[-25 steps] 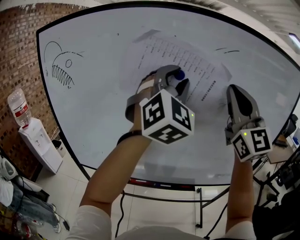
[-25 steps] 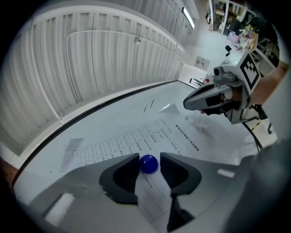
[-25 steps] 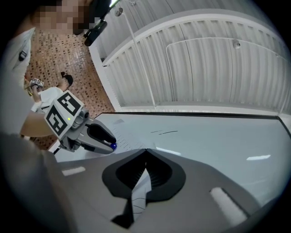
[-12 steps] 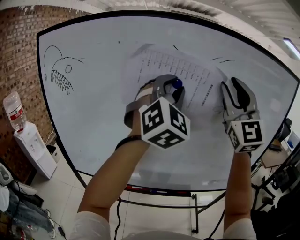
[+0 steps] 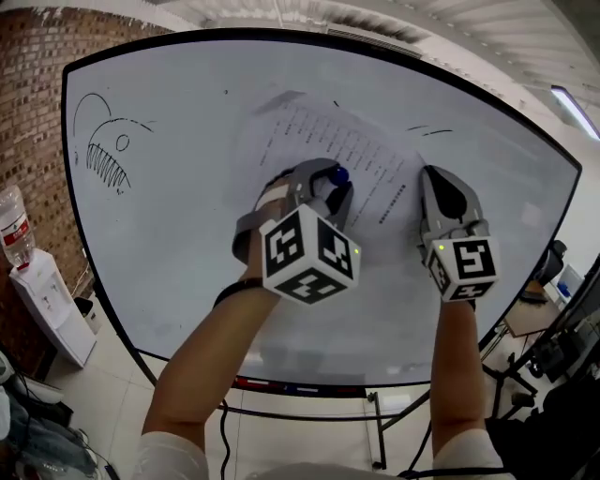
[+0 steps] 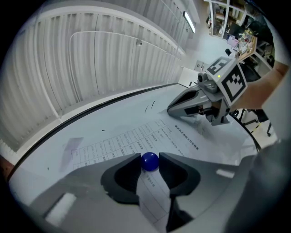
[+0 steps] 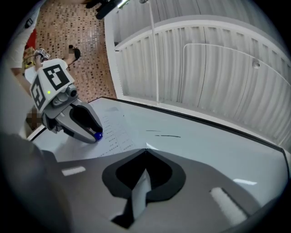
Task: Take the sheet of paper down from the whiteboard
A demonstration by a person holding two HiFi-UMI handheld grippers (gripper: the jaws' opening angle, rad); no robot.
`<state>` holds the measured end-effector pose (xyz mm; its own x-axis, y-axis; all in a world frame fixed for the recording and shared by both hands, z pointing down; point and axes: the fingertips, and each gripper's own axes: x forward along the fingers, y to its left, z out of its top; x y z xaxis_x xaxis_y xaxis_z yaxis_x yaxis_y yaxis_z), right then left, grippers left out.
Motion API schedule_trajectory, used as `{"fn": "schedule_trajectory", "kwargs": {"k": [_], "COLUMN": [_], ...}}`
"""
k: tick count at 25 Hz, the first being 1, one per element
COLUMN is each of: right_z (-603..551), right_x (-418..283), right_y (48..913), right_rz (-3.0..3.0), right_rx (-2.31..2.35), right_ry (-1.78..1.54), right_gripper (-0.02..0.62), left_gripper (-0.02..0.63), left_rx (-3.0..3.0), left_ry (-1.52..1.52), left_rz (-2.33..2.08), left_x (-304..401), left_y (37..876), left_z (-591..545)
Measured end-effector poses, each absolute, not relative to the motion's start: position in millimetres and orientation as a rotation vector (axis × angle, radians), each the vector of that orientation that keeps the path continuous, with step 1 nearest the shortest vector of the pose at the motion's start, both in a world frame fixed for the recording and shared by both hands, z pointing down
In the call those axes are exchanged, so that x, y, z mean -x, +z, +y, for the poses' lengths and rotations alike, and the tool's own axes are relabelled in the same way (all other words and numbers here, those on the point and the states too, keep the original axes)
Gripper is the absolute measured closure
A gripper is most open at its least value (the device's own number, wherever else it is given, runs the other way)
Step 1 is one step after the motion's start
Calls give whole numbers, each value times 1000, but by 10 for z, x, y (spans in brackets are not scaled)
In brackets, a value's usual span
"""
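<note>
— What lies left of the left claw [image 5: 335,180]?
— Farthest out is a red brick wall [image 5: 28,112]. Below it a white water dispenser [image 5: 52,305] stands on the pale tiled floor [image 5: 122,375]. Nearer the claw, the large black-framed whiteboard [image 5: 187,234] carries a black marker sketch of a toothy fish [image 5: 101,155].
— And that claw itself?
— Its jaws stand fairly wide, with the pads pressed on either side of a small round blue magnet [image 6: 149,161]. The magnet sits on the printed white sheet of paper [image 5: 366,155], which lies flat on the board under and beyond the tips.
— The right claw [image 5: 431,174]?
— It is well apart, to the right. Its jaws are pinched tight on the sheet's right-hand edge, and a strip of paper runs back between them.
— Past it?
— Bare board with two short black marker strokes [image 5: 427,129], then dark cluttered furniture [image 5: 562,347] lower down. A white slatted ceiling [image 5: 375,23] spans above both claws.
</note>
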<state>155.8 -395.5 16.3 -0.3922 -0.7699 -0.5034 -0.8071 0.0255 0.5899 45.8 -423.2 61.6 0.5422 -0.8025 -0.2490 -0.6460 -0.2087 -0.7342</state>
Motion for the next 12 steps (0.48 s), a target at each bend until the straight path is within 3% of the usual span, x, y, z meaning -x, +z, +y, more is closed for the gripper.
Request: {"fn": "schedule_trajectory", "kwargs": {"k": [12], "right_z": [-3585], "right_x": [-1930], "right_y": [540], "right_rz": [2303], "right_rx": [1716], "right_ry": [1231], "right_gripper": [588], "left_gripper": [471], "left_rx": [2234], "left_ry": [-17], "left_rz": [1059], "left_x": [-498], "left_y": [822], "left_z": [-3901]}}
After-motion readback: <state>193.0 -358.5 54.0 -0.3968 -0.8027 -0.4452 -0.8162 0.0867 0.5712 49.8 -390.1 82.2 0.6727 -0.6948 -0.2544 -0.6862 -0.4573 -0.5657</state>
